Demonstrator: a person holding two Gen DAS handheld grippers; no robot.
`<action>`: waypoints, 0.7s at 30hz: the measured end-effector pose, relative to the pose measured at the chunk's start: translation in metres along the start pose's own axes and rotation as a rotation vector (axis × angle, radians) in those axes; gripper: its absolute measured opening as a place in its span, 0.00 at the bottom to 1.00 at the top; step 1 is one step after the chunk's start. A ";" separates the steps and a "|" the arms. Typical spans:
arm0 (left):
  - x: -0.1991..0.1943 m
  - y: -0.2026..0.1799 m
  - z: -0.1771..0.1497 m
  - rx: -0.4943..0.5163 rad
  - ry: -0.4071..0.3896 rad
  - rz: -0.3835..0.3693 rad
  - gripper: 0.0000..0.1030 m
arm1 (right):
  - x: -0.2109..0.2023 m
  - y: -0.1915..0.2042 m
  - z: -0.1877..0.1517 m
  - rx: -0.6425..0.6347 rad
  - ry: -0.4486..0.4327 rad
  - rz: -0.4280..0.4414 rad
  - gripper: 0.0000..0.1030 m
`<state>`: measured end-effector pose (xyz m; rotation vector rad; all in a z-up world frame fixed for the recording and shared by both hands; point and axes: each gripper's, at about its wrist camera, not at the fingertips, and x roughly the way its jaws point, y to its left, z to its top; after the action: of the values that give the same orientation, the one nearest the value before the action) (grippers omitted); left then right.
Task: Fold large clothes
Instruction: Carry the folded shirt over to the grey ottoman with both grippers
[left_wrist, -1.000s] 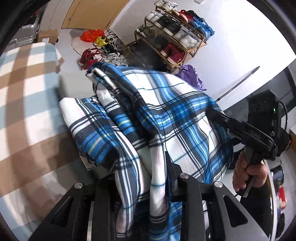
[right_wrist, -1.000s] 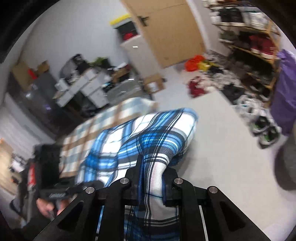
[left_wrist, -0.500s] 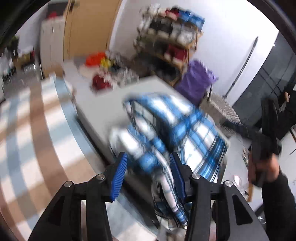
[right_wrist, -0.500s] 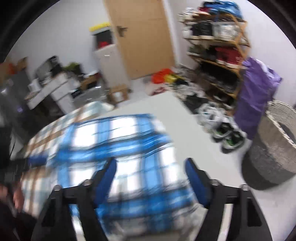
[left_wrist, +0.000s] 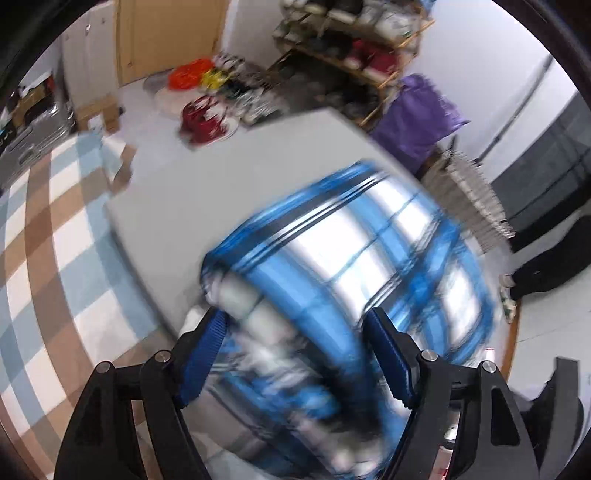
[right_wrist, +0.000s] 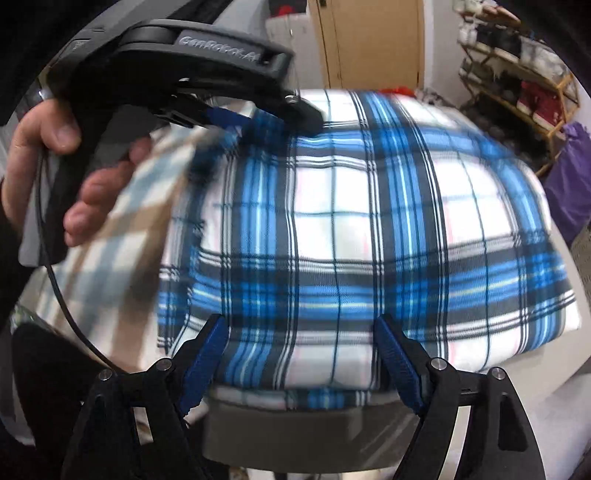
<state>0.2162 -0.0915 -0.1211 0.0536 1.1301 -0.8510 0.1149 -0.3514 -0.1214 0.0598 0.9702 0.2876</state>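
A blue, white and black plaid garment (right_wrist: 369, 236) lies folded in a thick stack on the grey table (right_wrist: 295, 432). In the left wrist view the garment (left_wrist: 354, 266) is blurred. My right gripper (right_wrist: 301, 354) stands open just over the garment's near edge, its blue pads (right_wrist: 203, 362) clear of the cloth. My left gripper (left_wrist: 295, 343) has its jaws opening wide, with the cloth's bunched end between them but not pinched. The right wrist view shows the left gripper (right_wrist: 266, 122) over the garment's far left corner, held by a hand (right_wrist: 44, 147).
A brown, blue and white checked cover (left_wrist: 44, 258) lies left of the table (left_wrist: 258, 158). Beyond the table are a shoe rack (left_wrist: 351, 55), shoes on the floor (left_wrist: 203, 118), a purple bag (left_wrist: 417, 110), a woven basket (left_wrist: 469, 199) and a door (right_wrist: 369, 40). A dark trouser leg (left_wrist: 546, 266) shows at the right.
Both grippers were shut on the hanging plaid garment a second ago. They have since let go and opened wide, and the garment now rests folded on the table. Both hands came down.
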 end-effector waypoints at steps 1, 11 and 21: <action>0.001 0.005 0.000 -0.027 -0.010 -0.044 0.73 | 0.000 0.000 -0.001 -0.010 0.002 0.003 0.80; -0.053 0.045 -0.040 -0.194 -0.091 -0.244 0.73 | -0.007 -0.022 0.005 0.098 0.010 0.086 0.80; -0.010 0.053 -0.047 -0.430 -0.018 -0.556 0.73 | -0.007 -0.032 0.011 0.140 0.010 0.101 0.80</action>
<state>0.2118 -0.0284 -0.1542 -0.6483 1.3110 -1.0697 0.1275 -0.3827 -0.1150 0.2361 0.9981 0.3124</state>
